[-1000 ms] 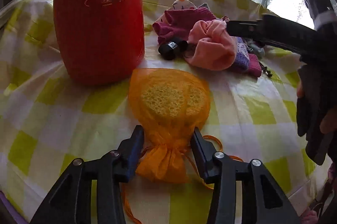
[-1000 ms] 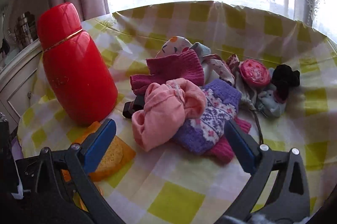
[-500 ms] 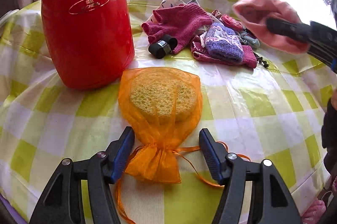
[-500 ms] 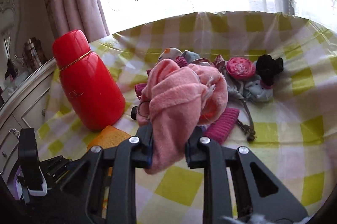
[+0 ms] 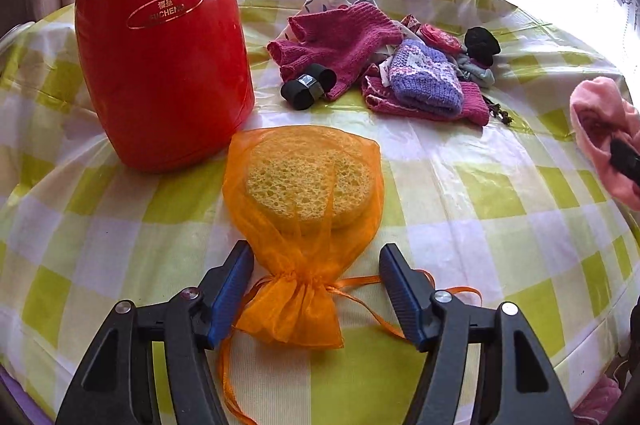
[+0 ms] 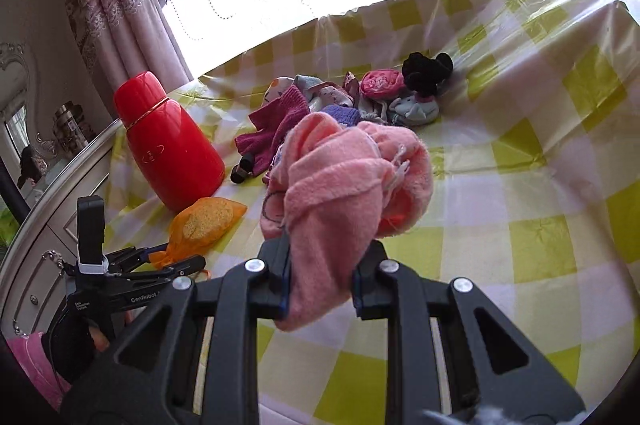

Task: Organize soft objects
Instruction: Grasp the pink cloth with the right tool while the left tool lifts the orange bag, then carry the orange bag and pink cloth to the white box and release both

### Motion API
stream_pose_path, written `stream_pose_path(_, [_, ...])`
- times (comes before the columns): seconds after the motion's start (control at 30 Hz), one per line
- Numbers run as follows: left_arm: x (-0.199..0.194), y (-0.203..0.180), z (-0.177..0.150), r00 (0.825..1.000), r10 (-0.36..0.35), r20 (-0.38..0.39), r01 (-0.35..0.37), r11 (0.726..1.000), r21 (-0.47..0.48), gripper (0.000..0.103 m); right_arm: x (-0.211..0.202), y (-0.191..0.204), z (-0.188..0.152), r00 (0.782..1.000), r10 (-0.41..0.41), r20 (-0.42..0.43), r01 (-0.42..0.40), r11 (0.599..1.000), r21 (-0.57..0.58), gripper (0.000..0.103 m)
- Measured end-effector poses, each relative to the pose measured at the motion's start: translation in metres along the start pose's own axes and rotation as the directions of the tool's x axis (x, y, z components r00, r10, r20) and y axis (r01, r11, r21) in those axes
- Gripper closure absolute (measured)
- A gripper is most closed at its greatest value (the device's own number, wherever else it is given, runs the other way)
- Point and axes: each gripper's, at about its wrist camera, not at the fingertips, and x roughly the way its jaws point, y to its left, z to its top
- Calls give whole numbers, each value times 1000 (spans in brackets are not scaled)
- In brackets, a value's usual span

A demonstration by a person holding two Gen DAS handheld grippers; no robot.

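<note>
Window-side table w/ green-check cloth [image 5: 460, 209]: my right gripper [image 6: 320, 285] has carried the pink sock [image 6: 344, 193] up and clear of the heap. A sec ago that sock lay on top of the pile w/ my jaws wide around it; half a sec ago it was already nipped and lifting. Now it's well off the cloth, seen at the far right edge of the left view, apart from the rest. So, by my read, item one is picked and only needs a spot to go; the bulk of the sorting is undone.

Sock looks fleecy, bunched into a loose roll, a tail drooping below the fingers, jaws pressed in on its lower fold.

The pile [image 5: 384, 65] sits at the back near the window: magenta knit glove [image 5: 340, 41], purple-white knit piece [image 5: 424, 81], black scrap [image 5: 482, 43], small black cylinder [image 5: 308, 87]. Left gripper [image 5: 316, 289] is spread, straddling the tied neck of the orange mesh pouch [image 5: 304, 193] w/ its yellow sponges, not touching it as far as I can tell, the red flask [image 5: 160, 53] just beside the pouch.
</note>
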Motion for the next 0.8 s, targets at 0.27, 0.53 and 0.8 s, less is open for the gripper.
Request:
stream_pose_path(0.27, [-35, 5, -6, 979, -201, 43, 205, 964, -169, 89, -21, -6, -2, 999, 7, 32, -7, 1000, 9, 77])
stream_pose_path(0.53, [-96, -37, 13, 948, -259, 187, 282, 953, -110, 89, -53, -7, 6, 993, 5, 118, -8, 1000, 27, 77])
stream_pose_path(0.8, [-142, -46, 17, 918, -195, 344, 229, 972, -59, 89, -89, 16, 11, 977, -5, 212, 20, 997, -70, 77])
